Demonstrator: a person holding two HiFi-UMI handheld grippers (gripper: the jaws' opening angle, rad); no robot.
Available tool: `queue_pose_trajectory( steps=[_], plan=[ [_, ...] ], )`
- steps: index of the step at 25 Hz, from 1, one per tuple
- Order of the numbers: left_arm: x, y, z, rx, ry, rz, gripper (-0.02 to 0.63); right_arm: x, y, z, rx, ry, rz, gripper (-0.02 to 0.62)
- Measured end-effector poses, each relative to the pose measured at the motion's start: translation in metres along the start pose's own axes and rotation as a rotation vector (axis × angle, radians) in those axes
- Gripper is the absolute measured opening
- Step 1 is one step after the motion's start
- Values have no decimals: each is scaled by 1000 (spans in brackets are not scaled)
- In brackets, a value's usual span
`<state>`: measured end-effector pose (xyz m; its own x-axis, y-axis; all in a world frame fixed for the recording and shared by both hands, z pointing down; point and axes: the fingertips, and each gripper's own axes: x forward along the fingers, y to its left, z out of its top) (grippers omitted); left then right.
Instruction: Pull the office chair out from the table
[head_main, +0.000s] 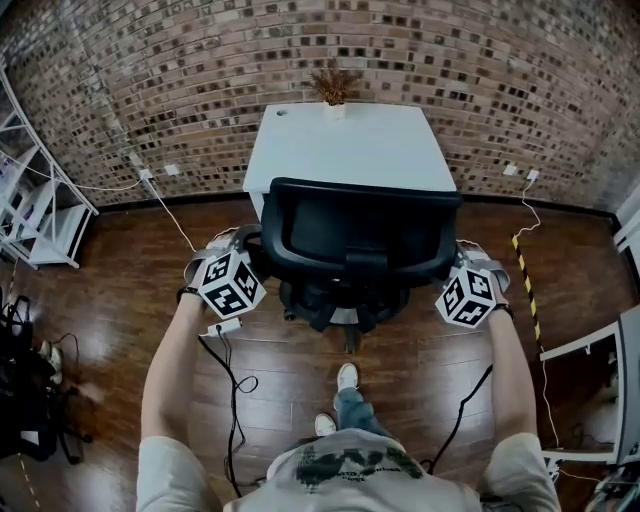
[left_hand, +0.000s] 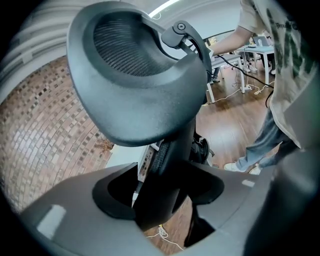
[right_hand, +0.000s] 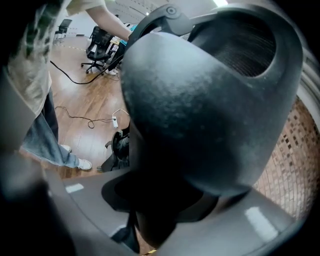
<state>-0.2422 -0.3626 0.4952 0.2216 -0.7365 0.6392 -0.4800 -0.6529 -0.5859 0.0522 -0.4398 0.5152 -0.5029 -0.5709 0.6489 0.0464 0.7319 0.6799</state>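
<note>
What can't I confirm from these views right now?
Head view: the office chair backrest covers its seat.
Head view: marker cubes cover the left claw and right claw tips.
Right gripper view: pad contact lost in shadow under the armrest.
Head view: table legs hidden beneath its top.

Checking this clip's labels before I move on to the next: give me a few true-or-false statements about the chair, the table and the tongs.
1. A potted plant stands on the white table. True.
2. The office chair has its backrest on the table's side. False: the backrest is on the side away from the table.
3. The left tongs clamp an armrest post. True.
4. The right tongs are empty. False: they grip the other armrest below its pad.
5. The floor is carpeted. False: it is wooden.
</note>
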Motion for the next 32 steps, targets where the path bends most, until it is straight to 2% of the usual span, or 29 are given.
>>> queue_pose_trajectory(
  steps=[13,24,32],
  plan=[
    [-70,-90,19,13,-31,29,293,-79,77,1,-4,13,-4,173],
    [-112,-148,32,1,-20,32,293,-130,123,-2,-24,-8,-20,170],
    [-128,-173,36,-12,-12,33,296,-148,143,-1,-32,-15,-25,172]
  ],
)
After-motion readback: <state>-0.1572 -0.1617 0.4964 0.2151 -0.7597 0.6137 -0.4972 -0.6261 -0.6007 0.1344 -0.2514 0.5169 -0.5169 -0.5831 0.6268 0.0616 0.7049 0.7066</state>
